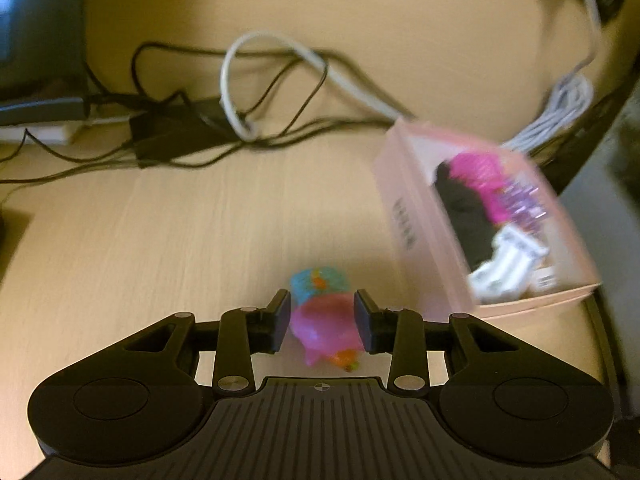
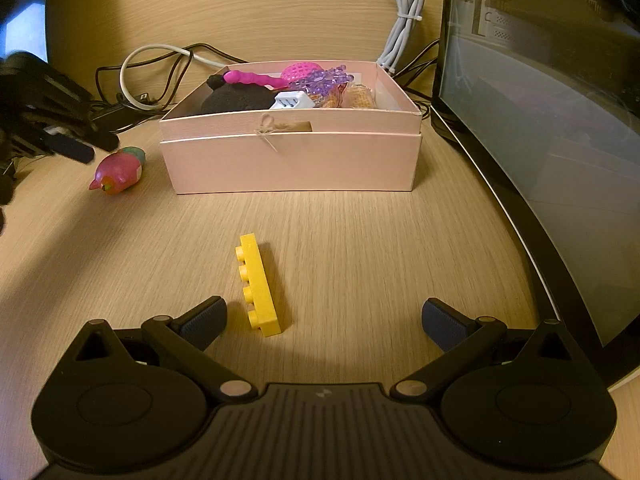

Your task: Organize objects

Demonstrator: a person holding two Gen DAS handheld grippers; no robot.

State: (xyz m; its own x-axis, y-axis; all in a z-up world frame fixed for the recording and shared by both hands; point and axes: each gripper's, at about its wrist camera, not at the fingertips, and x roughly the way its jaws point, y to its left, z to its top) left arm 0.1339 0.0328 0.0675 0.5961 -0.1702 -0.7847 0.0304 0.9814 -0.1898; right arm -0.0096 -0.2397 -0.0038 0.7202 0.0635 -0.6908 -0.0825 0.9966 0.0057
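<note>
The pink rubbery bird-shaped toy with a teal end point(image 1: 324, 328) lies on the pale wood-grain surface point(image 1: 160, 248), just left of the pink cardboard box point(image 1: 404, 216). In the left wrist view it sits between the pads of the left claw point(image 1: 322, 326), whose jaws are part-open and, as far as the motion blur allows, clear of the toy. The right wrist view shows the left claw above and to the left of the toy, not on it. Only the right wrist view shows the yellow studded plastic brick point(image 2: 261, 286), lying on the surface well in front of the box; the right claw point(image 2: 324, 322) is released and spread wide, with the brick's near end just inside its left pad. The box holds a black lump point(image 2: 236, 100), a magenta rod point(image 2: 252, 78), purple beads point(image 2: 324, 78) and a white plug adapter point(image 2: 292, 101).
</note>
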